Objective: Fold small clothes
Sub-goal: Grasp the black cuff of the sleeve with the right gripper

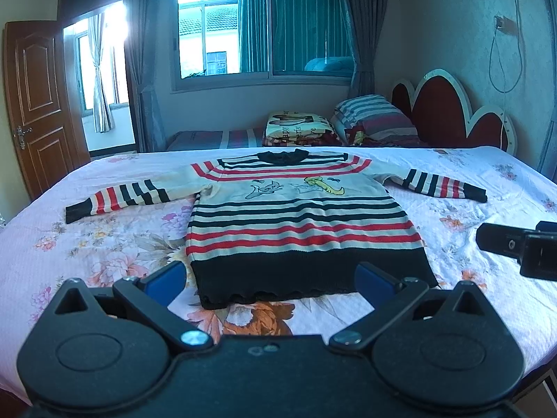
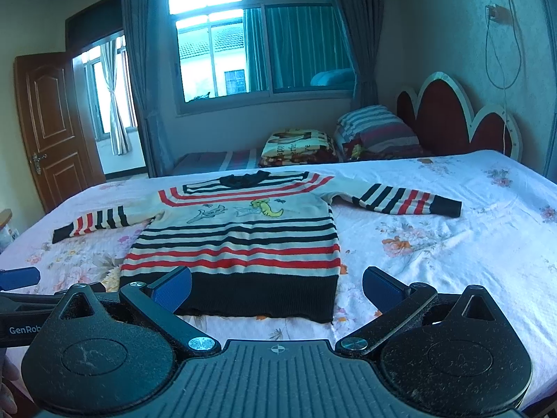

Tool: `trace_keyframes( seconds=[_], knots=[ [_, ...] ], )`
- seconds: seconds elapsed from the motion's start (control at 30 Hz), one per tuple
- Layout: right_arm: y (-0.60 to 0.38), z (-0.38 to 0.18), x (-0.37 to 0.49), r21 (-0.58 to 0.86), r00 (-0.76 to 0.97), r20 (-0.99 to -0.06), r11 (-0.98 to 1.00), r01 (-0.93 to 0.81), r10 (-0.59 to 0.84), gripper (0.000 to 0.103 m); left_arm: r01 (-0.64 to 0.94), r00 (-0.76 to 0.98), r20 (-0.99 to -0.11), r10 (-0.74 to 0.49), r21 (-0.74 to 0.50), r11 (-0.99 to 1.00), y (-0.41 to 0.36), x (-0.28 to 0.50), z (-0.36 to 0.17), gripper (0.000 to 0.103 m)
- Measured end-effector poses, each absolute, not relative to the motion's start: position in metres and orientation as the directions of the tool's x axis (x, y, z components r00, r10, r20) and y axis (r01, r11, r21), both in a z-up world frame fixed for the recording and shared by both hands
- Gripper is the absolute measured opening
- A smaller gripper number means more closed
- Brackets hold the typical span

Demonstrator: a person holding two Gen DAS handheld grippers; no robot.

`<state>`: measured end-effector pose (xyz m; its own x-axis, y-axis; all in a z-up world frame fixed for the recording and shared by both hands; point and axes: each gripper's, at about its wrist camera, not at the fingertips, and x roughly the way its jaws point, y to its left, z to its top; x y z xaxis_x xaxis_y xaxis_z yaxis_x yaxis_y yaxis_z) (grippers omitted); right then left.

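a small striped sweater [image 1: 296,216] lies flat and face up on the bed [image 1: 487,181], sleeves spread out to both sides, its black hem nearest the cameras and its dark collar toward the far edge. cartoon figures show on the chest between red, black and cream stripes. the left gripper [image 1: 269,280] hovers just before the hem, fingers [image 1: 165,278] spread wide and holding nothing. the right gripper [image 2: 276,287] sits near the hem's right corner, its blue-padded fingers [image 2: 381,287] likewise apart and empty. beyond the bed are pillows [image 1: 374,115], a red headboard [image 1: 449,111], a window [image 1: 257,31] and an open wooden door [image 1: 38,101].
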<state>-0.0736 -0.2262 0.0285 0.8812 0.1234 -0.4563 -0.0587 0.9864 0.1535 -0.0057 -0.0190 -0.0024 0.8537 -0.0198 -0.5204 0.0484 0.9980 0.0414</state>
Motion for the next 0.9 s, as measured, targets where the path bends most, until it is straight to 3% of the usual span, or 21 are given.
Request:
trace_keyframes(
  seconds=[0.5,0.57,0.9],
  knots=[
    [-0.255,0.018,-0.053,0.178,0.878,-0.470,0.984,-0.009,0.093,0.103,0.005,0.852,-0.523,-0.002,0.004,1.000,-0.026,0.024,-0.008,0.102],
    [-0.268,0.016,-0.046,0.183,0.880,-0.473,0.983,0.036,0.055,0.103,0.063,0.843,-0.534,-0.069,-0.029,0.998,-0.028,0.035,-0.011,0.102],
    [-0.363,0.002,0.030,0.333,0.883,-0.468,0.922,0.199,-0.022,0.103,0.122,0.854,-0.501,-0.139,-0.067,0.990,-0.034,0.118,-0.020,0.102]
  ],
)
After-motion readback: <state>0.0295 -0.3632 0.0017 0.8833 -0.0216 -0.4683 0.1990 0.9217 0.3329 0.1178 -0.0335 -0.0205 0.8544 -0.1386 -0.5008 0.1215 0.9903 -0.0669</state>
